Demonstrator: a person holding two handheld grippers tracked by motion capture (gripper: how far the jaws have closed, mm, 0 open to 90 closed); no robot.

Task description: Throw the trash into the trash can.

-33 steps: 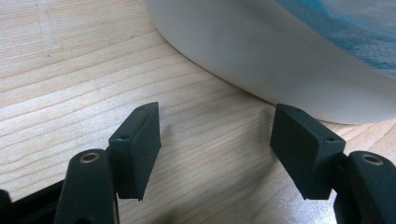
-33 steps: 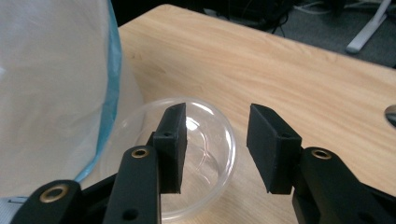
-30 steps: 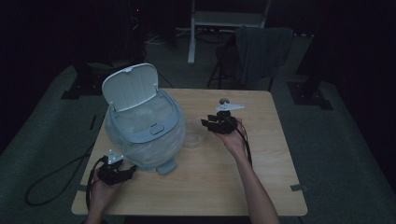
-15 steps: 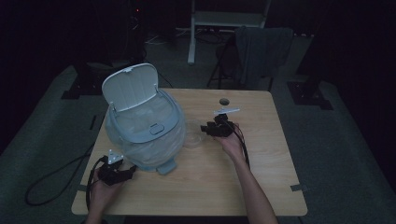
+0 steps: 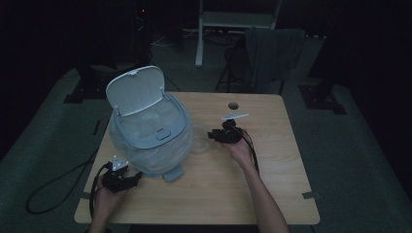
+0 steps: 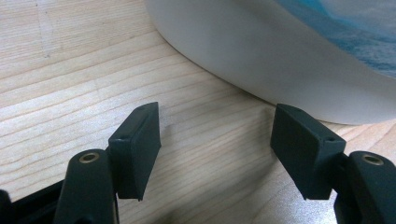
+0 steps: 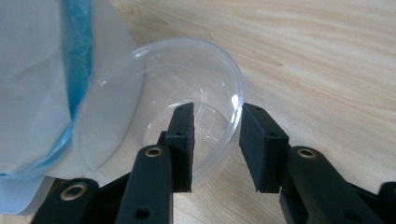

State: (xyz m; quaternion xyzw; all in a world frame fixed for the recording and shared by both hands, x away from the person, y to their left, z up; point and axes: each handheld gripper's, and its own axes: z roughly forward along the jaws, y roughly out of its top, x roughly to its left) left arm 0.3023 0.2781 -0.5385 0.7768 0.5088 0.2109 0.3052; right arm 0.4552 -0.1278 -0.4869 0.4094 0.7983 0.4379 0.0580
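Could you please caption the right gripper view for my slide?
Right tongs straddle the clear plastic bowl's rim, closing in beside the bin.

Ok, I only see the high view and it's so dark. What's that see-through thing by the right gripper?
Observer: A clear plastic bowl. In the right gripper view, the right gripper straddles its rim, one jaw inside, one outside.
Operator: Is it squeezing yet?
Observer: Its jaws have just been closing, but a gap shows beside the rim.
Operator: And the left gripper?
Observer: The left gripper is open over the table, with the bin's white base just ahead.
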